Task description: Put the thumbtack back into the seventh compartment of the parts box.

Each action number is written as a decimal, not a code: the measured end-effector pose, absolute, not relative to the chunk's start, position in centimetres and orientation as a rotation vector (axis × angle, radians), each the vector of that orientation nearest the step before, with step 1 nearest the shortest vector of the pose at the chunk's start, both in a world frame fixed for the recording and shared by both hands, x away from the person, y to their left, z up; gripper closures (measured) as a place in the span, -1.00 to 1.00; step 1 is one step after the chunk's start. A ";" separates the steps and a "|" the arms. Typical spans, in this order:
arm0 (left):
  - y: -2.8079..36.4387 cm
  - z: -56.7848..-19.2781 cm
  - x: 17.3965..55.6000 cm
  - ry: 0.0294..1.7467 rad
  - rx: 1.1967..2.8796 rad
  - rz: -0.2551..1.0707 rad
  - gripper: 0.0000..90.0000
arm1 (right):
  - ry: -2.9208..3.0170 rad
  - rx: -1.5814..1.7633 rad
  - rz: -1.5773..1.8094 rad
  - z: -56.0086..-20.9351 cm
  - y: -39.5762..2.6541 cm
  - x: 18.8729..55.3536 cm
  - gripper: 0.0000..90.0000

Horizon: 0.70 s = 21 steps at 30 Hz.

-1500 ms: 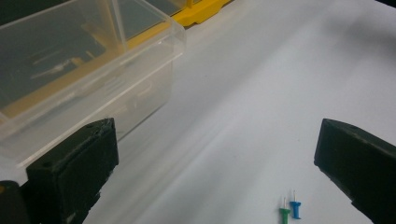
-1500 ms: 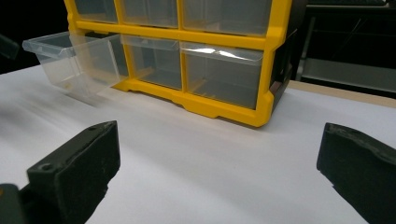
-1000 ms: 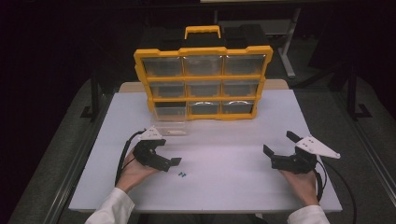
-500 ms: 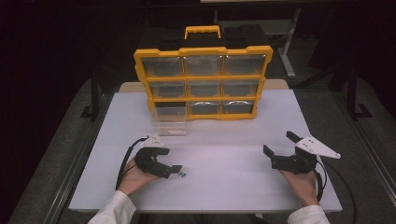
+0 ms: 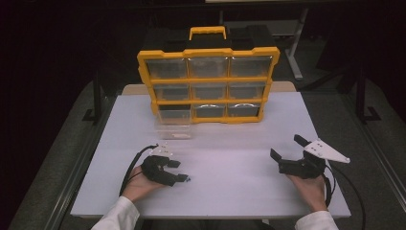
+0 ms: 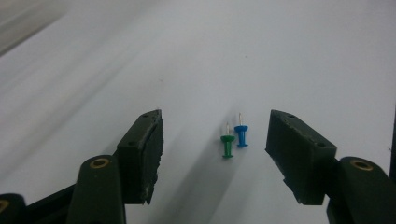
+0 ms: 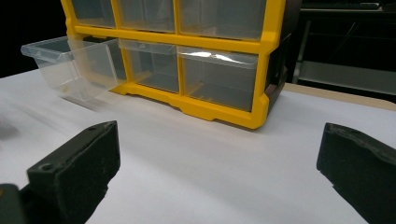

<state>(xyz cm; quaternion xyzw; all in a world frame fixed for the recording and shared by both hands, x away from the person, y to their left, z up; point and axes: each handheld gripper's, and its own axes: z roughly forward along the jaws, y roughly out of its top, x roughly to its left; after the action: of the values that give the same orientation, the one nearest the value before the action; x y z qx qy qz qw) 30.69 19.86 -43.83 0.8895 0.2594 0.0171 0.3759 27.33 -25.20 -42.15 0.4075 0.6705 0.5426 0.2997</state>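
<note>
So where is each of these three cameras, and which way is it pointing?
High view: above the person's side, looking forward and down on the white table; both forearms enter from below.
Left gripper view: on the left gripper, looking along its jaws, which have just been closing, at a green pushpin and a blue pushpin.
Right gripper view: on the right gripper, facing the yellow organizer.
Shared: high and right gripper views both show the pulled-out clear drawer.

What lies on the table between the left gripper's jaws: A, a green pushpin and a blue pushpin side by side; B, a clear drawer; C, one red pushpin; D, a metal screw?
A: the left gripper view shows a green pushpin and a blue pushpin lying side by side on the white table, between the jaws of the left gripper, which have just been closing and do not touch either pin.
</note>
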 end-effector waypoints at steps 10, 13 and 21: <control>19.4 -44.1 30.3 0.602 2.320 0.085 0.12 | 1.769 1.071 1.437 -42.0 -25.3 27.2 -1.00; 19.2 -44.2 30.3 0.597 2.322 0.085 0.20 | 1.759 1.071 1.442 -42.0 -25.3 27.1 -1.00; 19.2 -44.5 30.4 0.600 2.335 0.064 0.38 | 1.755 1.065 1.438 -41.9 -25.3 27.1 -1.00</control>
<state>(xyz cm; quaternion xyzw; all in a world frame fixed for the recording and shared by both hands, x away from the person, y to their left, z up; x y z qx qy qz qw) 30.43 19.21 -44.53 0.9045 0.2325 0.0247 0.3567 27.06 -25.33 -41.93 0.4036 0.6653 0.5449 0.3123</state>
